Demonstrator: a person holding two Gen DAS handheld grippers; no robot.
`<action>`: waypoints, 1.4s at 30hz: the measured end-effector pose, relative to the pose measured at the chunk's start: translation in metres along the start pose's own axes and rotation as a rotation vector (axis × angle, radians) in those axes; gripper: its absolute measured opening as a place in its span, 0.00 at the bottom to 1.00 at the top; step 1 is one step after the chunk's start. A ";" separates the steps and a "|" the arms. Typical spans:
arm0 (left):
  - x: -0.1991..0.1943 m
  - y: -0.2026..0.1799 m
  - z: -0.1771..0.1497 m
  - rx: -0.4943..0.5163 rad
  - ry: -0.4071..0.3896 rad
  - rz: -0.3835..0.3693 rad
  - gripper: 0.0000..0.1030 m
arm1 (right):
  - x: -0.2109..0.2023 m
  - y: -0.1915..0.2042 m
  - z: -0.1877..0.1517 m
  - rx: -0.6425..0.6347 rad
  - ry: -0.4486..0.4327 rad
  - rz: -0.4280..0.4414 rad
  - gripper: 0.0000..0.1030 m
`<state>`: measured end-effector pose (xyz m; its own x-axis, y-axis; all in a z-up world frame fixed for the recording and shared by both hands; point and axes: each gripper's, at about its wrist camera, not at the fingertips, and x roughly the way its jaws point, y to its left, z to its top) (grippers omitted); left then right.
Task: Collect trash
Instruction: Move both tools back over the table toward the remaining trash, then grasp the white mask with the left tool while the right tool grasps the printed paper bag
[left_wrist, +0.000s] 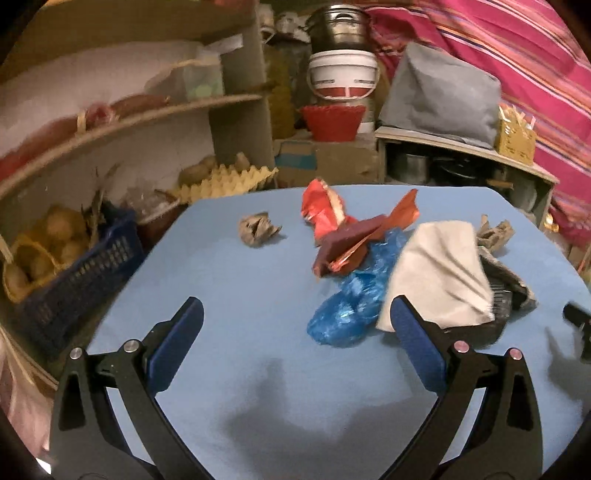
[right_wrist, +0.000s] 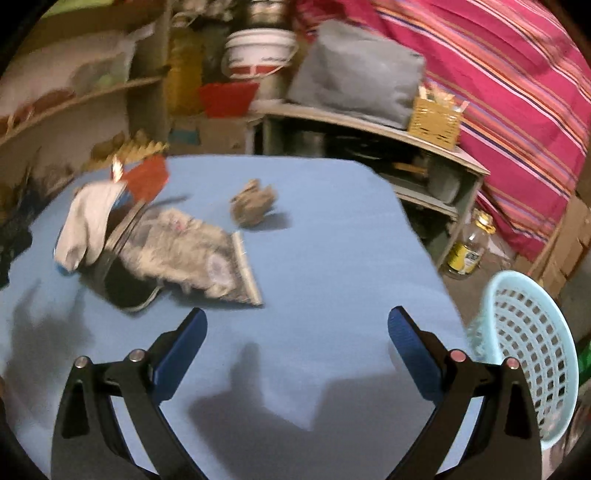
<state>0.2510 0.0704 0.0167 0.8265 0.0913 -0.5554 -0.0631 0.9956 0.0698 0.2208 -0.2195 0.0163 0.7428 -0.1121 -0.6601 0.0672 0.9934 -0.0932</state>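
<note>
Trash lies on a blue table (left_wrist: 258, 288). In the left wrist view I see a crumpled brown paper ball (left_wrist: 257, 229), a red wrapper (left_wrist: 325, 210), dark red card pieces (left_wrist: 347, 243), a blue plastic bag (left_wrist: 351, 299), a white cloth-like sheet (left_wrist: 439, 273) and a second brown paper wad (left_wrist: 495, 232). My left gripper (left_wrist: 297, 314) is open and empty, just short of the blue bag. My right gripper (right_wrist: 297, 325) is open and empty above the table (right_wrist: 332, 258). Ahead of it lie a grey foil packet (right_wrist: 192, 254), the white sheet (right_wrist: 92, 225) and a brown paper ball (right_wrist: 253, 206).
A light blue perforated basket (right_wrist: 532, 354) stands off the table's right edge, next to my right gripper. A bottle (right_wrist: 469, 247) stands on the floor. Shelves (left_wrist: 129, 122) with an egg tray (left_wrist: 225, 181) and a dark blue crate (left_wrist: 77, 266) are at the left.
</note>
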 end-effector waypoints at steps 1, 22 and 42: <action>0.005 0.003 -0.001 -0.010 0.012 0.000 0.95 | 0.002 0.005 0.000 -0.015 0.005 0.003 0.93; 0.011 0.003 0.023 -0.027 0.044 -0.071 0.95 | 0.051 0.056 0.027 -0.172 0.088 0.117 0.45; 0.029 -0.085 0.030 0.104 0.086 -0.174 0.87 | 0.026 0.001 0.035 -0.171 0.026 0.100 0.05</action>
<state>0.2965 -0.0121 0.0196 0.7688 -0.0753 -0.6350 0.1377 0.9892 0.0494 0.2630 -0.2206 0.0250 0.7225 -0.0164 -0.6912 -0.1218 0.9811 -0.1506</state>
